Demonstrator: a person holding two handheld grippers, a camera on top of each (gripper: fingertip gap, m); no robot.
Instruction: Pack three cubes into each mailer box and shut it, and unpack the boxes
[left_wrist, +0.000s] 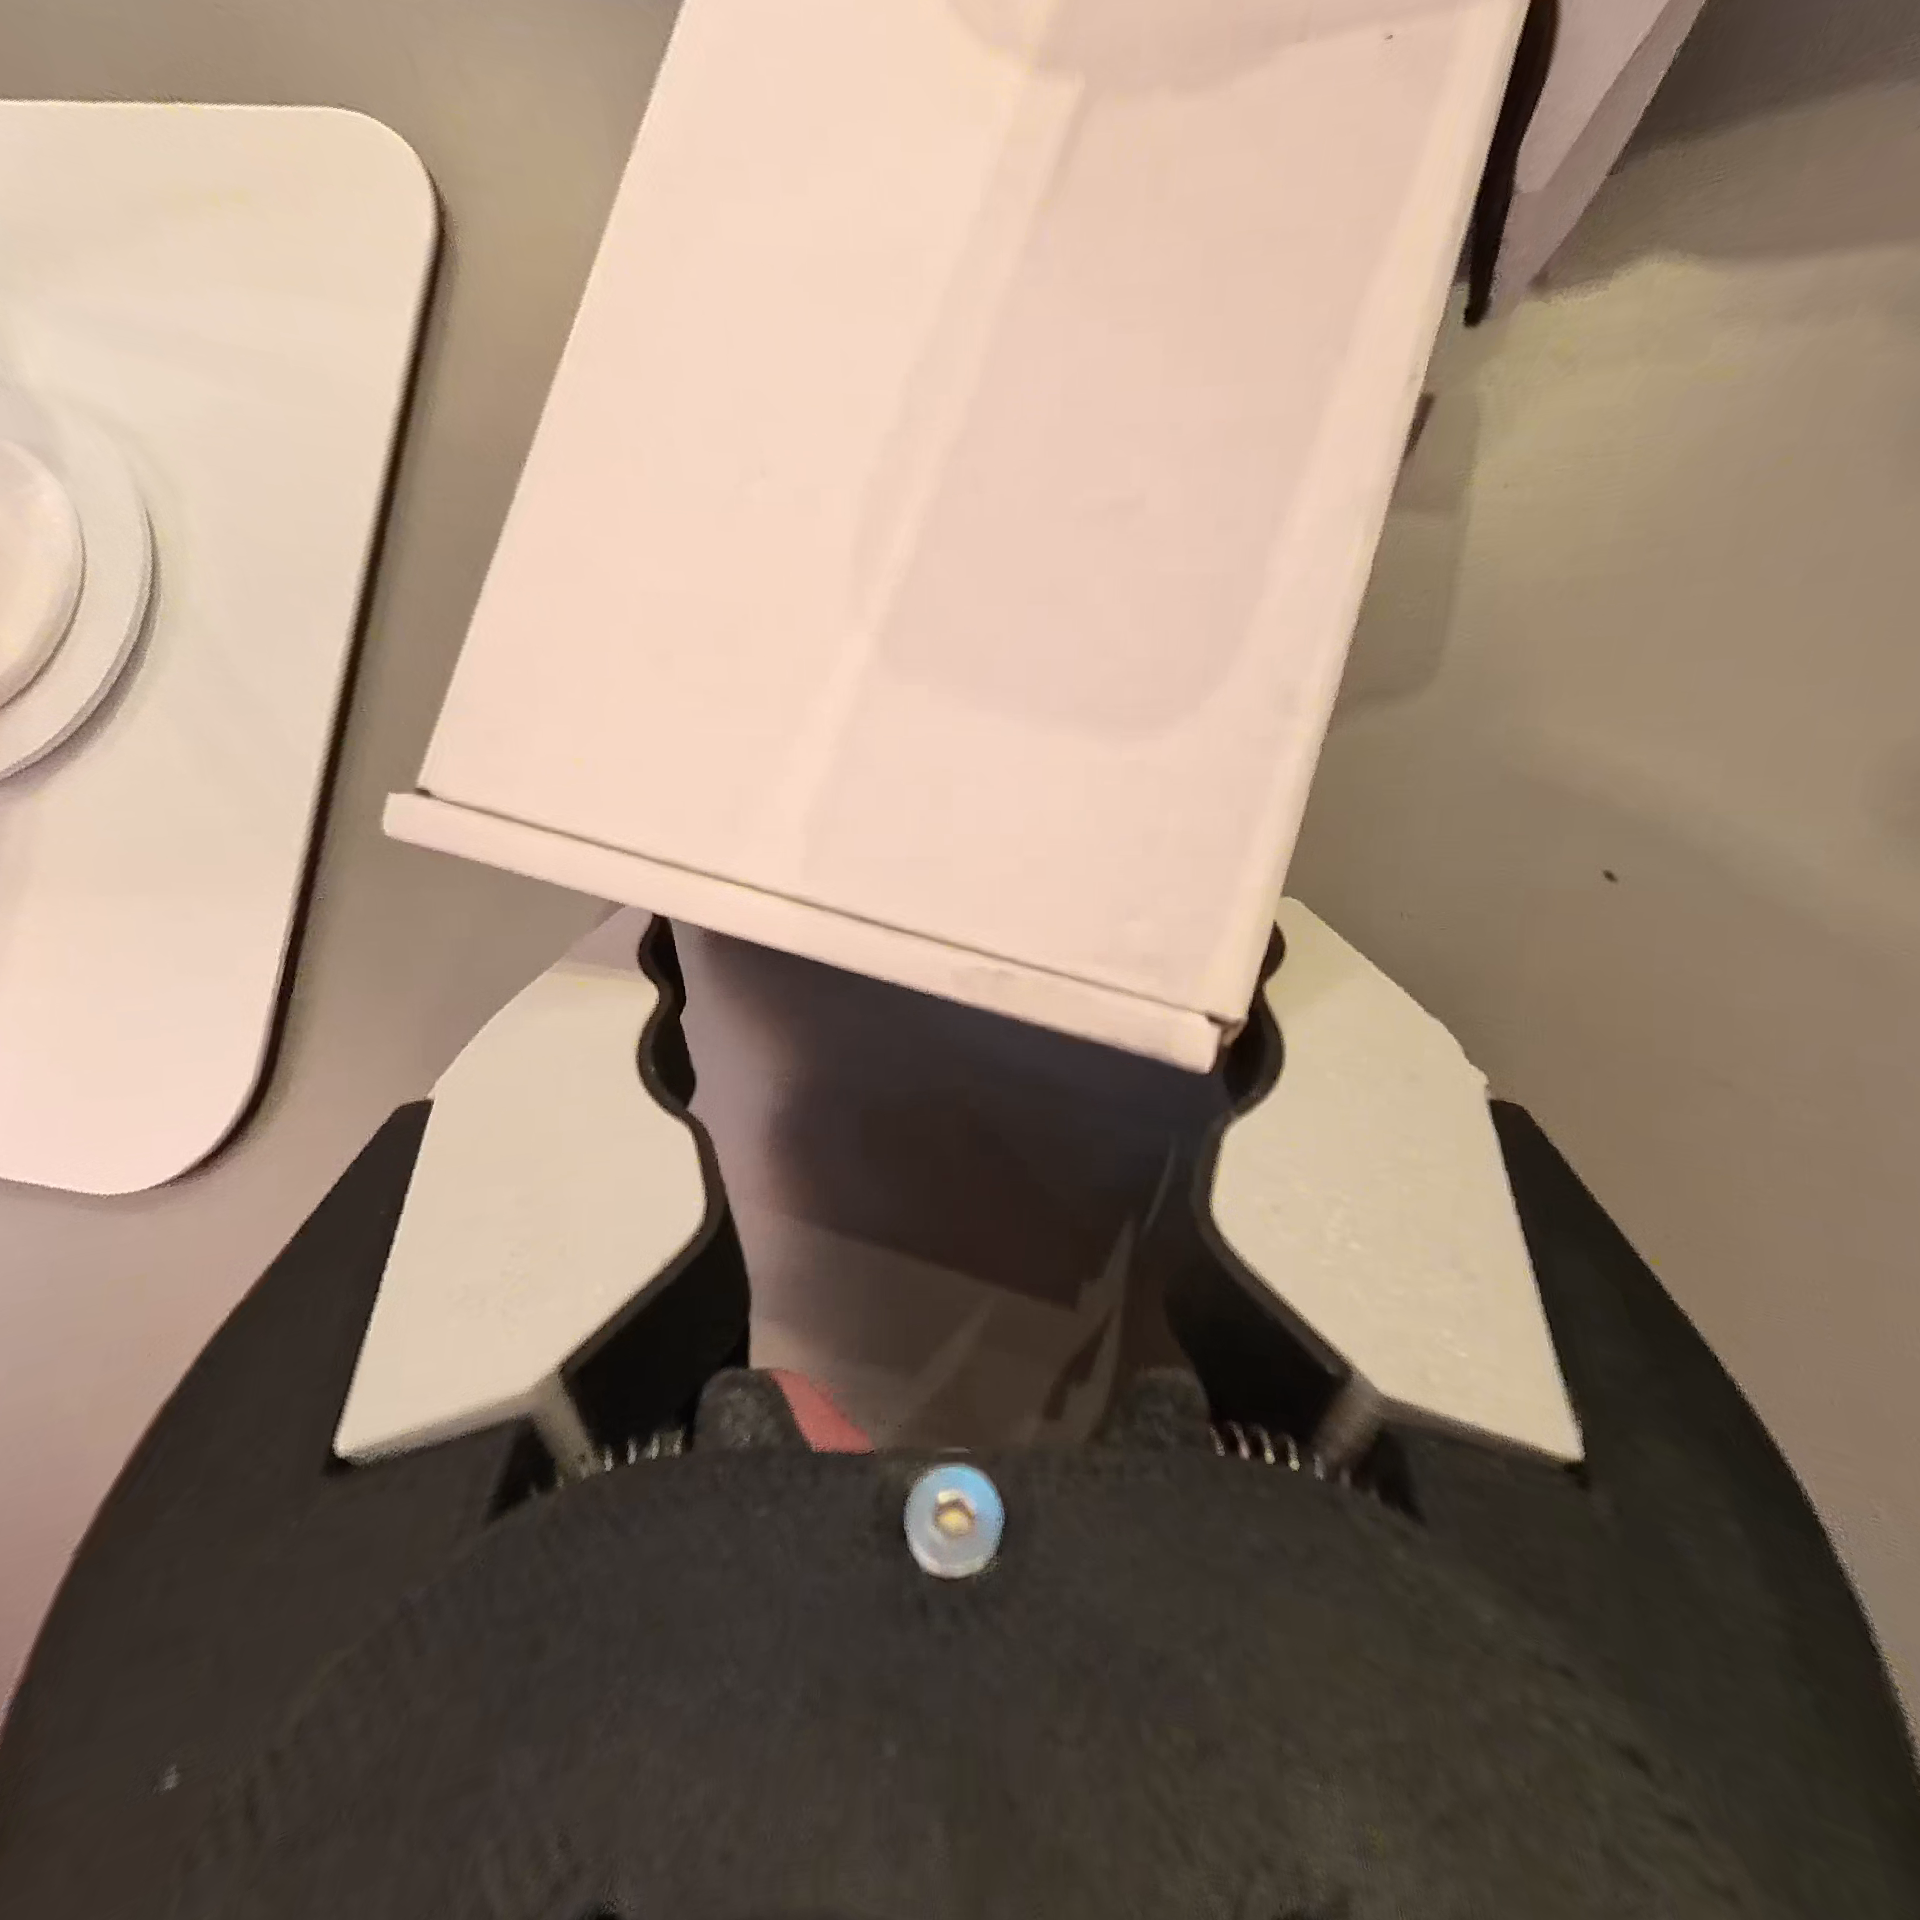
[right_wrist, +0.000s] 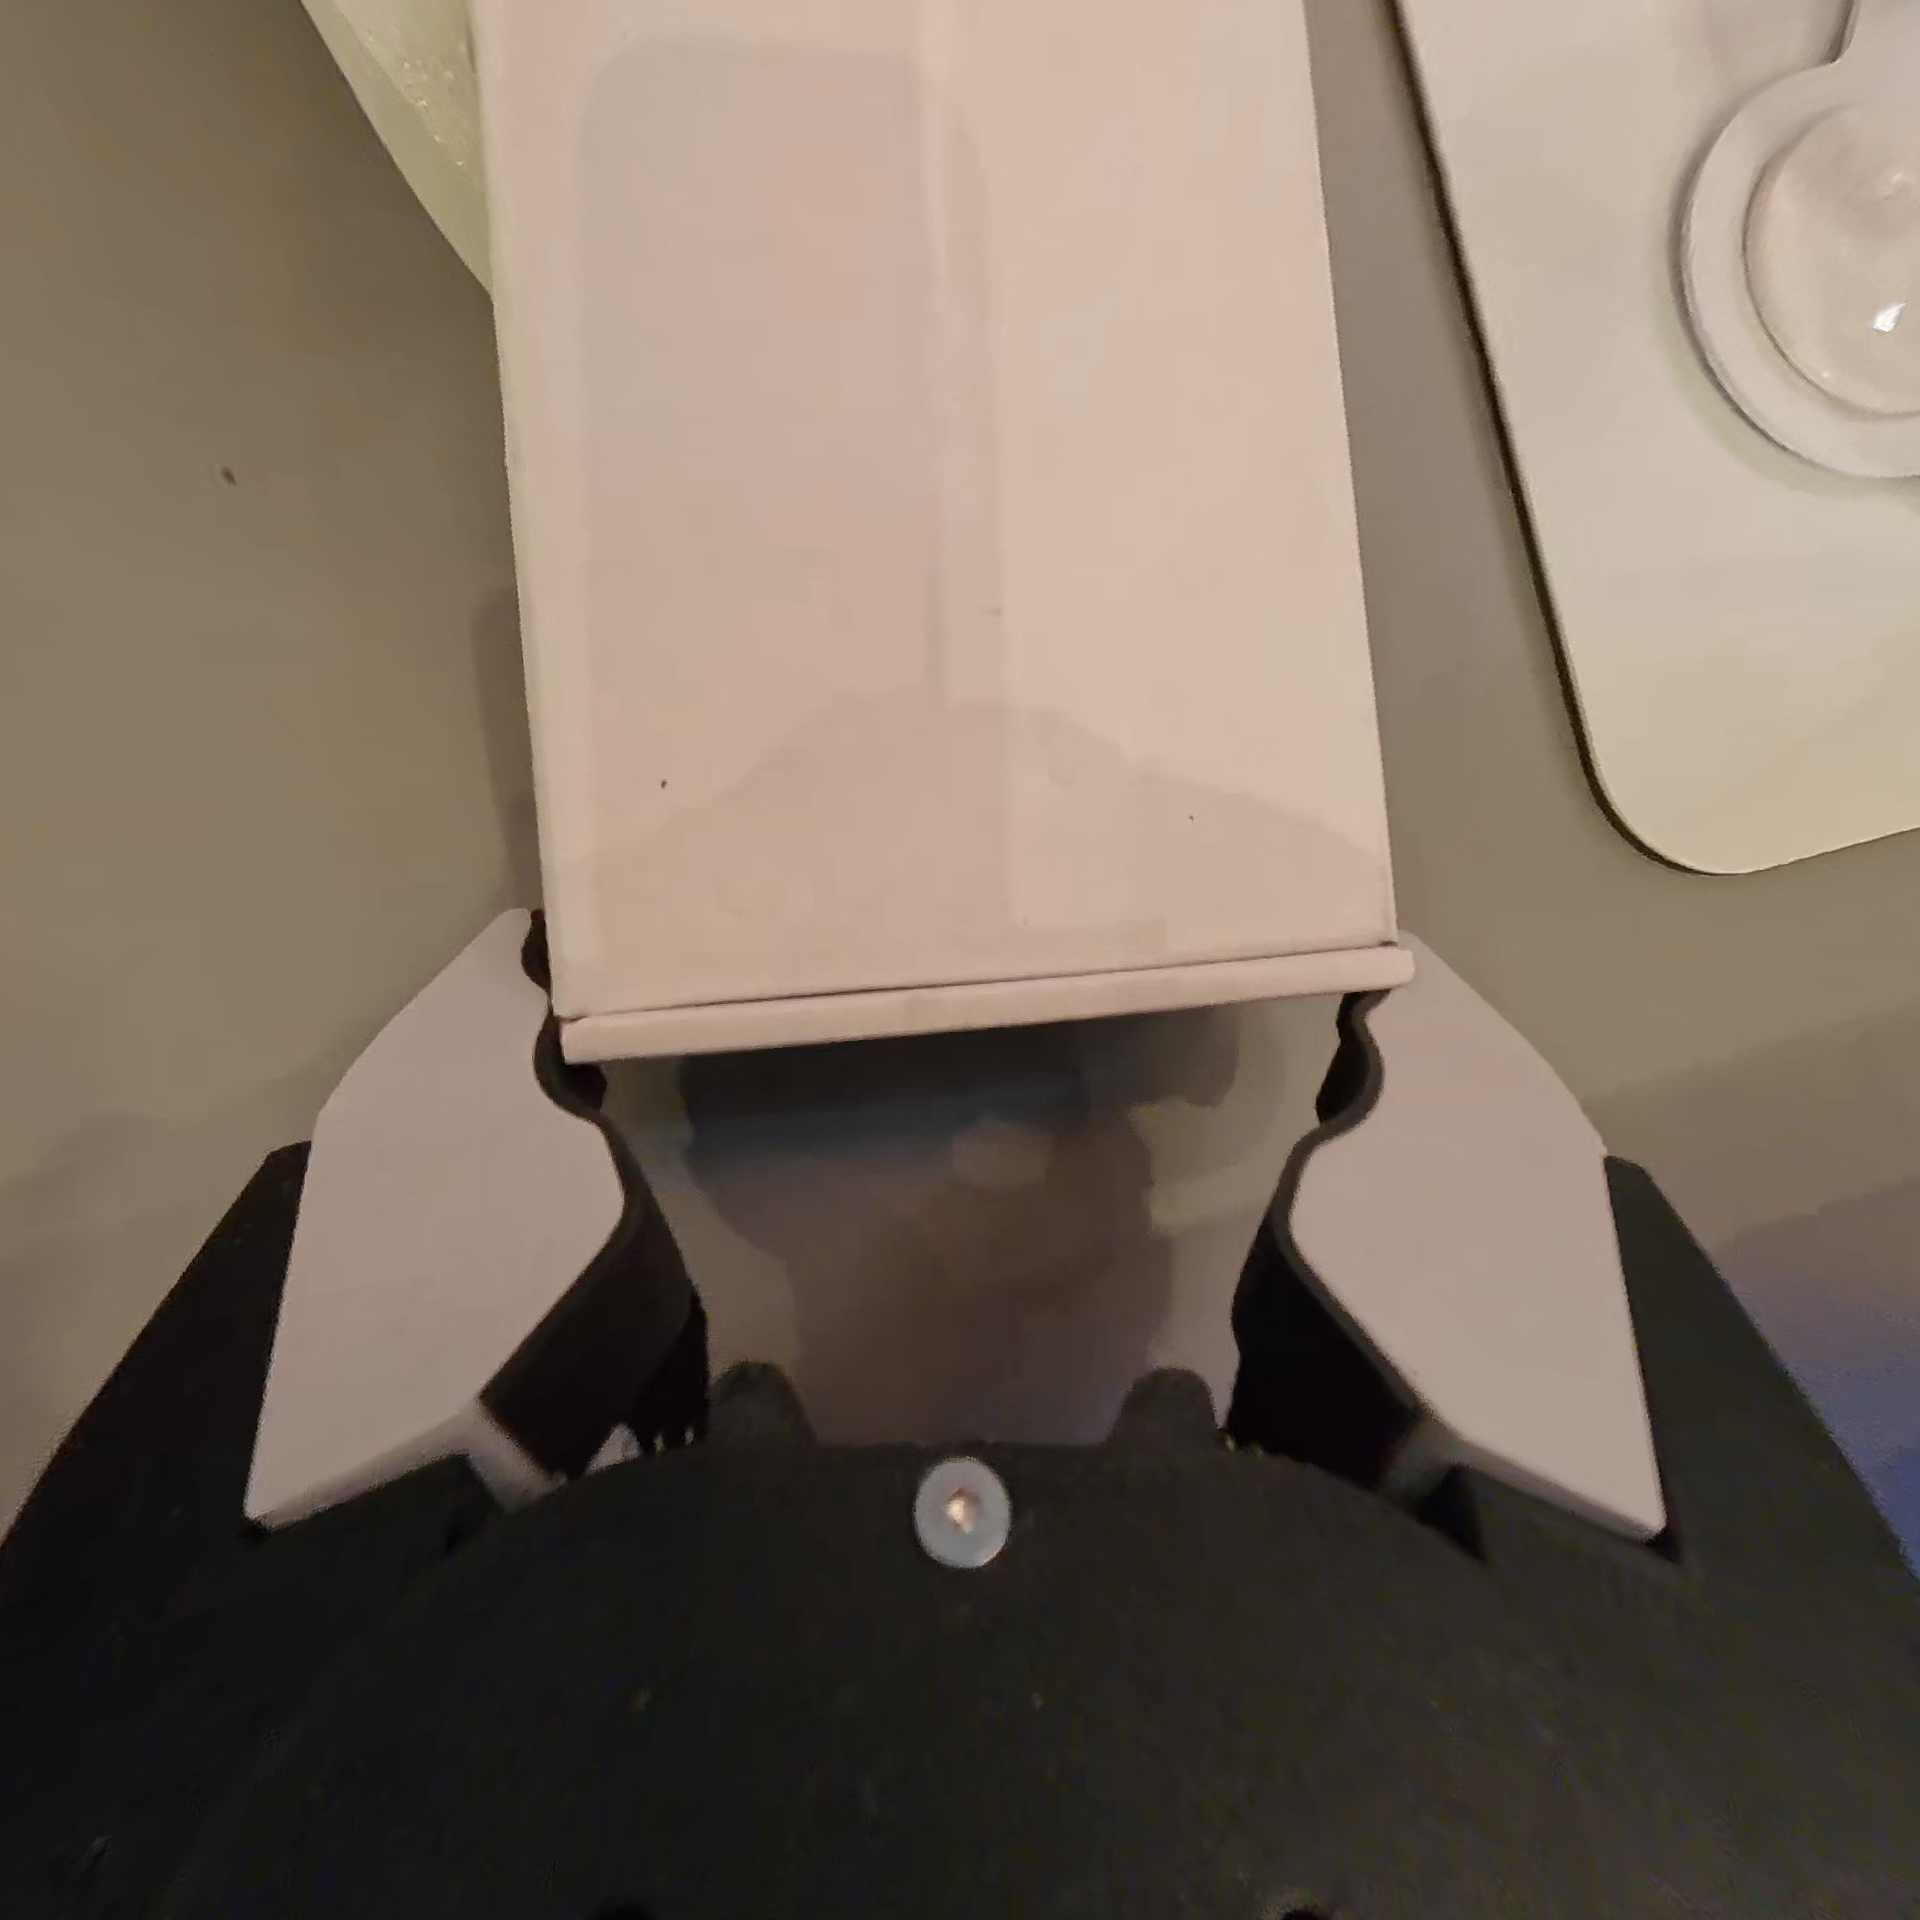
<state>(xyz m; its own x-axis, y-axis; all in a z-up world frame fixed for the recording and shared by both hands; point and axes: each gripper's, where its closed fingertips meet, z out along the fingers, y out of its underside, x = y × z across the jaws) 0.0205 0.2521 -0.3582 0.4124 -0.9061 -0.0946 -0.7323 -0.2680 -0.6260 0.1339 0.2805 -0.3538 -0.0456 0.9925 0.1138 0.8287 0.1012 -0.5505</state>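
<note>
A closed white mailer box (left_wrist: 935, 468) fills the middle of the left wrist view and also shows in the right wrist view (right_wrist: 935, 520). My left gripper (left_wrist: 961, 977) stands at one short end of the box with its jaws wide. The box sits skewed there, and its near corner touches the right finger (left_wrist: 1262, 1018). My right gripper (right_wrist: 951, 987) clasps the opposite short end squarely, one fingertip against each side. No cubes are in view; the inside of the box is hidden.
A white rounded pad with a clear dome on it lies on the grey table (left_wrist: 1662, 727), left of the box in the left wrist view (left_wrist: 208, 623) and right of it in the right wrist view (right_wrist: 1714, 468).
</note>
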